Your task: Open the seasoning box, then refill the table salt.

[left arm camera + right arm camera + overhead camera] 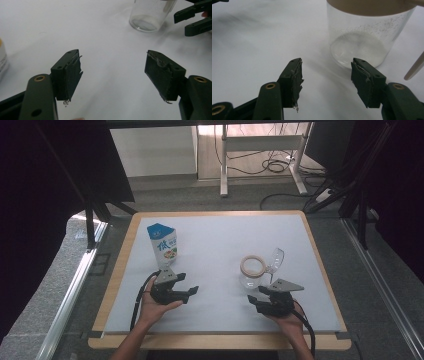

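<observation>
Table (215, 315): white work surface with wooden rim; milk carton (163, 245) stands upright at left, just beyond the left gripper (191, 292), whose jaws are released and empty; clear glass jar (253, 272) with tan rim stands at right, just ahead of the right gripper (253, 300), jaws apart, grasping nothing.

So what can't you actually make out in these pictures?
- Print on the white and blue carton: too small in the high view; cut off by the left edge in the left gripper view.
- Clear glass jar: its top is cut off in the right gripper view.
- Whether it holds liquid: cannot tell.
- Jar's hinged clear lid: faint against the table.
</observation>
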Demonstrator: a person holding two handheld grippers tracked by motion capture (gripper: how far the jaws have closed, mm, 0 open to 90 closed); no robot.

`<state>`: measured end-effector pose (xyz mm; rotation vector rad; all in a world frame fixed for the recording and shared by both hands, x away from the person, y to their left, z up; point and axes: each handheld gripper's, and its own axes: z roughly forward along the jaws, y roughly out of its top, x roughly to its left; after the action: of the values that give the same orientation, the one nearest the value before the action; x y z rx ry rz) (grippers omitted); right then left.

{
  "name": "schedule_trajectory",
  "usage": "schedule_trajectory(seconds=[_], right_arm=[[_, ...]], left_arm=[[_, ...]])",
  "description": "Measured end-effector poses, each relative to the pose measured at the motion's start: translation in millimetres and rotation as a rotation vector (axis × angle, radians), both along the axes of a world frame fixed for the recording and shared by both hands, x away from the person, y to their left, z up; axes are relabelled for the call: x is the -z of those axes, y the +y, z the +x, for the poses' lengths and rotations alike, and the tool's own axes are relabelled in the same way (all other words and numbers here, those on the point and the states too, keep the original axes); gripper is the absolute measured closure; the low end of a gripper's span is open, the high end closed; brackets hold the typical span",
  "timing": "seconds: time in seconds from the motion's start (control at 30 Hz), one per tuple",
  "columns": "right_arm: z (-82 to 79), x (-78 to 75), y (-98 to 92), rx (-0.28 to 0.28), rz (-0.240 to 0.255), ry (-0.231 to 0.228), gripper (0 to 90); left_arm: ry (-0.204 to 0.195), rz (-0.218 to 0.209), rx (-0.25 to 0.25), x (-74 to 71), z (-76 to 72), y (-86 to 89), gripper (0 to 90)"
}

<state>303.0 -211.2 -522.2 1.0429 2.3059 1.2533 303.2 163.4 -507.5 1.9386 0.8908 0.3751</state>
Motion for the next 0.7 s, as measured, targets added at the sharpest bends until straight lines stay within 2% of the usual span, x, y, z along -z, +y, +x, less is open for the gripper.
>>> schedule_trajectory(seconds=[0.3, 0.53, 0.7], right_arm=[[-0.5, -3.1, 4.3, -0.015, 0.004, -0.009, 42.7], [0.8, -1.0, 9.4, -0.033, -0.001, -0.003, 42.6], [1.0, -1.2, 13.3, -0.034, -0.005, -0.007, 42.6]], left_arm=[[-0.006, 0.014, -0.046, -4.0, -7.8, 18.3, 29.9], [-0.017, 0.01, -0.134, -6.9, -17.1, 44.2, 31.0], [-0.032, 0.02, -0.215, -15.7, -11.5, 67.5, 31.7]])
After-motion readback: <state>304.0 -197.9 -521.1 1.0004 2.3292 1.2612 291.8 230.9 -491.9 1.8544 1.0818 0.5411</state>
